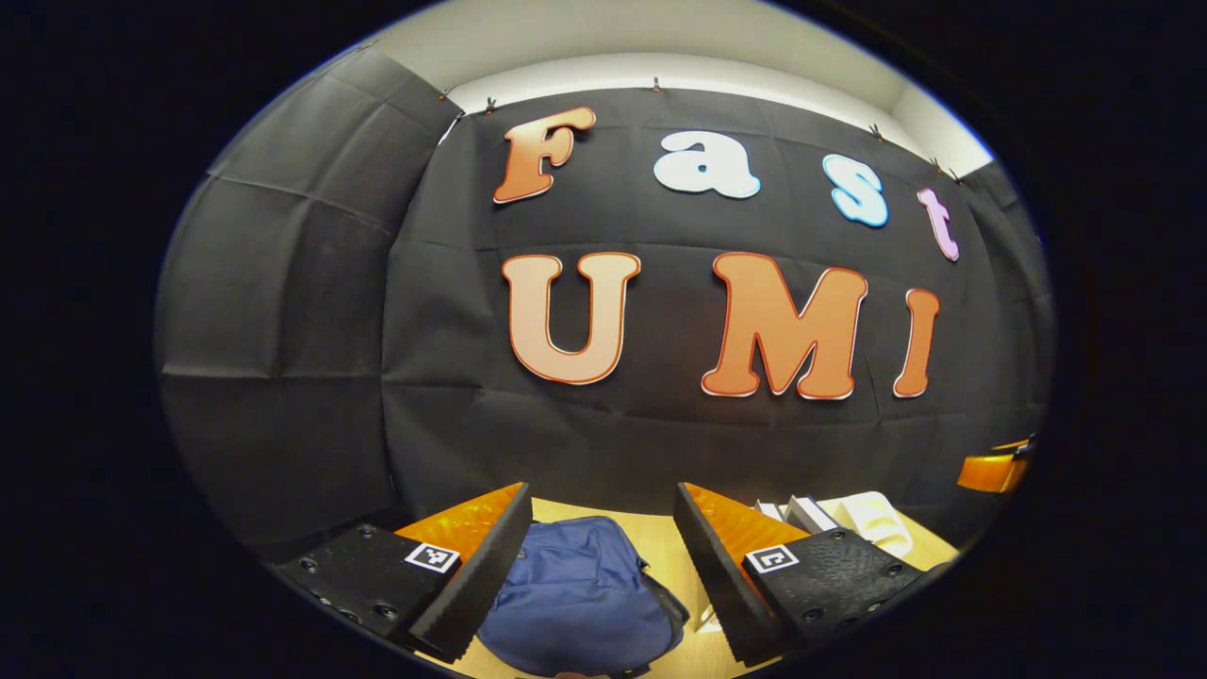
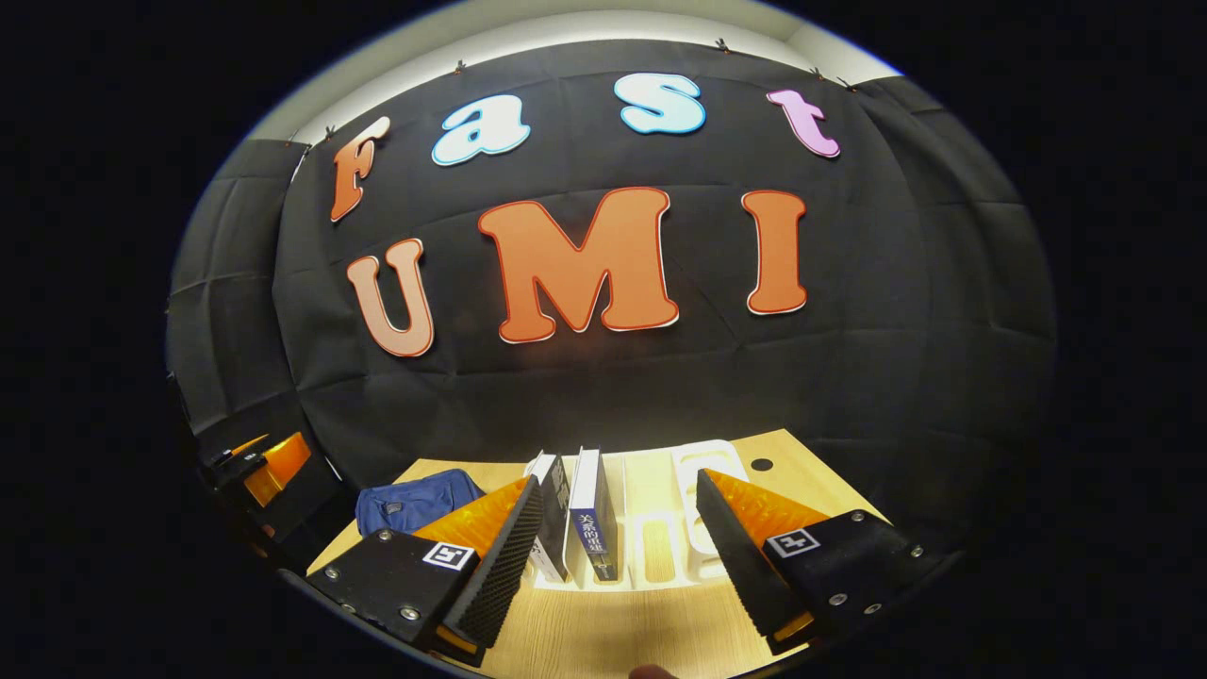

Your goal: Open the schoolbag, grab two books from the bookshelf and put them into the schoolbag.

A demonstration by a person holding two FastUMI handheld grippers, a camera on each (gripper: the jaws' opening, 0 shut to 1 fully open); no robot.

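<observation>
Schoolbag point(image 1: 575, 594) first: in the left gripper view the blue bag lies flat on the wooden tabletop point(image 1: 660, 538), low in the middle. It sits right in front of the left tongs point(image 1: 603, 542) and shows through the gap between the two fingers. The left tongs are wide open and hold nothing. They hang above the bag and do not touch it. I cannot tell if the bag's zip is open or closed. To the right, behind the right-hand finger, stands a white bookshelf point(image 1: 872, 519) with the tops of books point(image 1: 801, 512) in it. At the far right edge a small part of the other tongs point(image 1: 990, 470) peeks in.

In the right gripper view the right tongs point(image 2: 618, 523) are also wide open and hold nothing. Right ahead of them, between the fingers, is the white bookshelf point(image 2: 698, 490) on the tabletop point(image 2: 603, 632). Two books stand upright in its left slots, side by side. One book has a blue spine point(image 2: 594, 528). The other book point(image 2: 554, 514), to its left, is partly hidden behind the left-hand finger. The slots to the right of the books hold nothing. The schoolbag point(image 2: 415, 500) lies to the left of the bookshelf, near it but not touching. The left tongs point(image 2: 269, 467) show at the far left edge, above the tabletop's end.
</observation>
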